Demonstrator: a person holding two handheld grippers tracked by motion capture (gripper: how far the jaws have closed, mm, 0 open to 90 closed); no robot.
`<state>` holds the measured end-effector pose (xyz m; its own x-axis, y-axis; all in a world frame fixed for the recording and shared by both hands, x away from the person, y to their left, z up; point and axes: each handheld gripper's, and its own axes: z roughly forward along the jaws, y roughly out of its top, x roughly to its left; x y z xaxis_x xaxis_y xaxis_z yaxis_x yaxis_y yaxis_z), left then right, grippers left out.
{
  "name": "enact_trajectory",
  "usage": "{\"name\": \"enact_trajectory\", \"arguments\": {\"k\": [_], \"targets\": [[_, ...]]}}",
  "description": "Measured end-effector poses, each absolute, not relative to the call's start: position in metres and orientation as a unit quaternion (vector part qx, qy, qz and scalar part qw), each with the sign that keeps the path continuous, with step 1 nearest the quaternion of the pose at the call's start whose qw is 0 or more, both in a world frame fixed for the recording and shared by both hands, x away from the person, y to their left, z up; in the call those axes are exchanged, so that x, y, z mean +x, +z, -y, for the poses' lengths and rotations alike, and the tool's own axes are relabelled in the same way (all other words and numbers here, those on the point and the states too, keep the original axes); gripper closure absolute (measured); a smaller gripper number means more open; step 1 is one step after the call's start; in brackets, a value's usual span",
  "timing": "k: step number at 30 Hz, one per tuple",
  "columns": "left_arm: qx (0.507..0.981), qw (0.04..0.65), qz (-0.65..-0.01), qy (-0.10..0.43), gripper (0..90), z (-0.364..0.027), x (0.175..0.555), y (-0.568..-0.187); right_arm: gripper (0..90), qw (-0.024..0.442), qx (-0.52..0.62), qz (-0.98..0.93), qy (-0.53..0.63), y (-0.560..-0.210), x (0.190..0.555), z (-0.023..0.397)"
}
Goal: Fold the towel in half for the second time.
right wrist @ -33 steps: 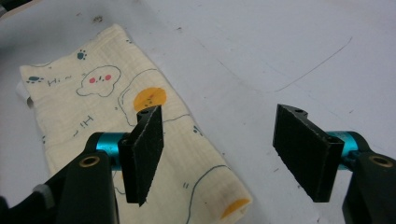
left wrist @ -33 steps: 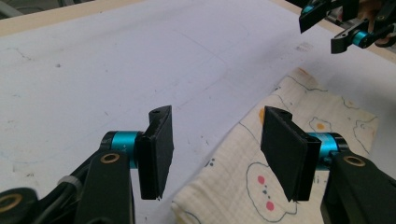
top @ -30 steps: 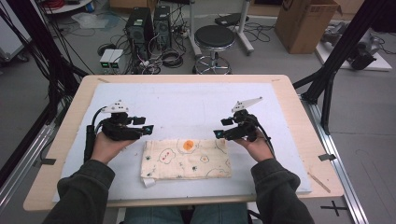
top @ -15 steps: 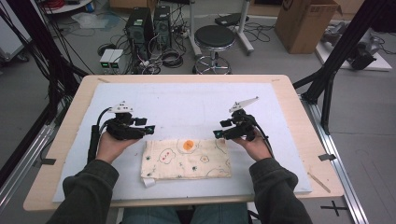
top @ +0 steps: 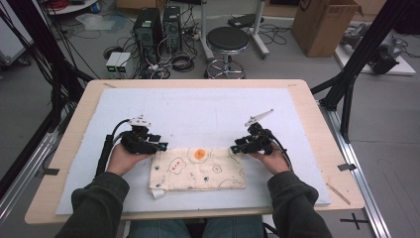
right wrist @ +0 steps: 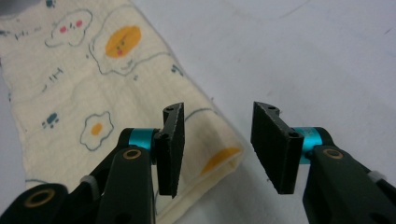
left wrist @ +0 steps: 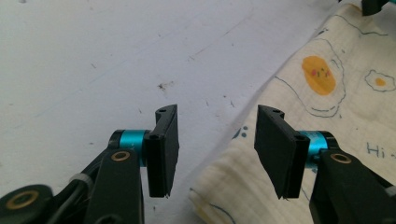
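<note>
A cream cloth [top: 198,170] printed with fried eggs lies folded flat on the white mat [top: 198,109] near the front edge. My left gripper [top: 161,146] hovers low over the cloth's far left corner and my right gripper [top: 235,148] over its far right corner. In the left gripper view the cloth [left wrist: 327,93] has its corner edge running between the gripper's [left wrist: 217,149] jaws. In the right gripper view the cloth's [right wrist: 93,93] corner lies under the gap of the gripper [right wrist: 217,147]. Both pairs of jaws have just been closing, but a gap remains and the pads do not press the cloth.
The mat covers most of the wooden table [top: 317,114]. A thin wooden stick [top: 338,193] lies near the table's right front edge. Beyond the table stand a black stool [top: 227,44], computer towers [top: 158,25] and a cardboard box [top: 327,25]. Black frame posts [top: 354,74] flank the table.
Both hands have sunk toward the cloth's far corners, and the jaws of both grippers stand narrower than before. The cloth has not moved.
</note>
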<state>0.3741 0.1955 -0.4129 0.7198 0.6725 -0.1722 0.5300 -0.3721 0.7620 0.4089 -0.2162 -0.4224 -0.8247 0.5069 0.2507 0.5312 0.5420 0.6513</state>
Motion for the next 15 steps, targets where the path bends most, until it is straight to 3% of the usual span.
{"name": "enact_trajectory", "arguments": {"k": [9,15], "targets": [[0.822,0.418,-0.382,0.055,56.2,-0.206,0.372,-0.431,66.0,0.030,-0.290,0.890,-0.351,-0.430,0.411,0.212],[0.842,0.397,-0.363,0.042,73.1,-0.200,0.370,-0.435,75.0,0.033,-0.281,0.894,-0.347,-0.431,0.411,0.211]]}}
